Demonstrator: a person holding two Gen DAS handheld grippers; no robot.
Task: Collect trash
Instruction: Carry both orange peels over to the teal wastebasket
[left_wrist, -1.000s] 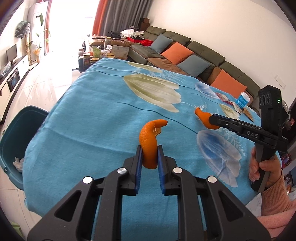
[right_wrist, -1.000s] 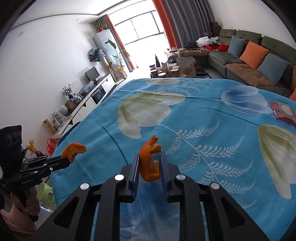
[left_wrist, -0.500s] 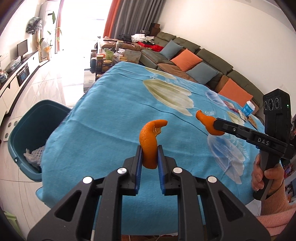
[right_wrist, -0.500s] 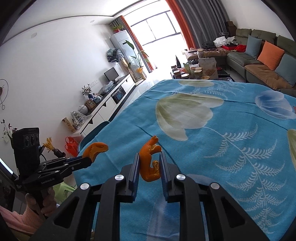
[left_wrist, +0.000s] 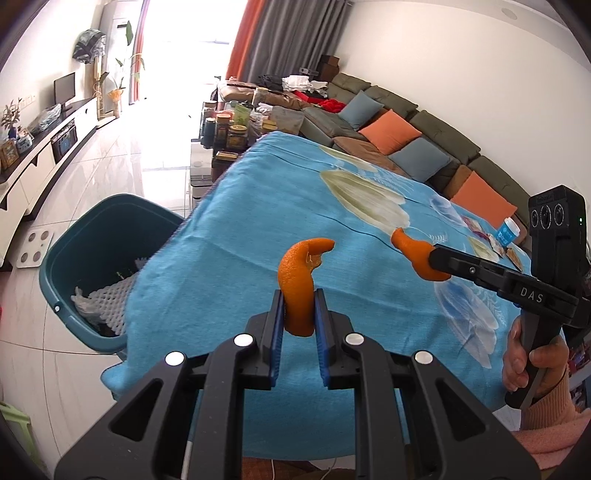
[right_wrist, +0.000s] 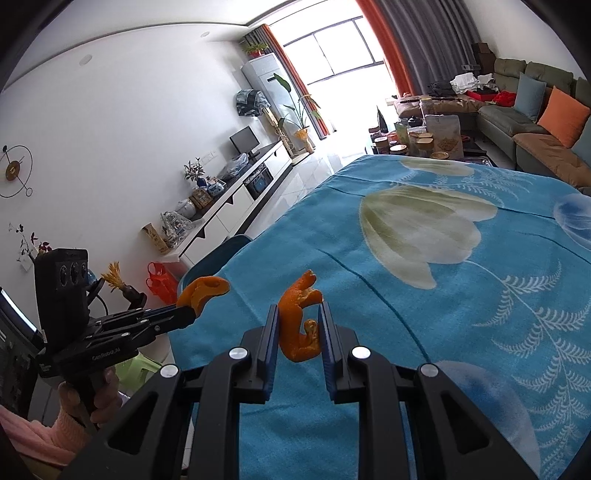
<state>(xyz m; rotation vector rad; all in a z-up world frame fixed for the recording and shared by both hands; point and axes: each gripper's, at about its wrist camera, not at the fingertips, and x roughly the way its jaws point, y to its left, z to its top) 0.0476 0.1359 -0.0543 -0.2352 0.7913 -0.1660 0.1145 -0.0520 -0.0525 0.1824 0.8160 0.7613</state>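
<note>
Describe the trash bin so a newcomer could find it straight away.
Start at the big table under the blue floral cloth. On the tiled floor against the table's left edge, partly tucked under the hanging cloth, stands the trash bin, a deep teal plastic tub. It is the only open container there, with white foam netting lying inside.

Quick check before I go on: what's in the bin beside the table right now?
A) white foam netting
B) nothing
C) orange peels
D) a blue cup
A: the left wrist view shows white foam netting lying in the teal bin, while both peels are clamped in the fingers, one in the left gripper and one in the right gripper.
</note>
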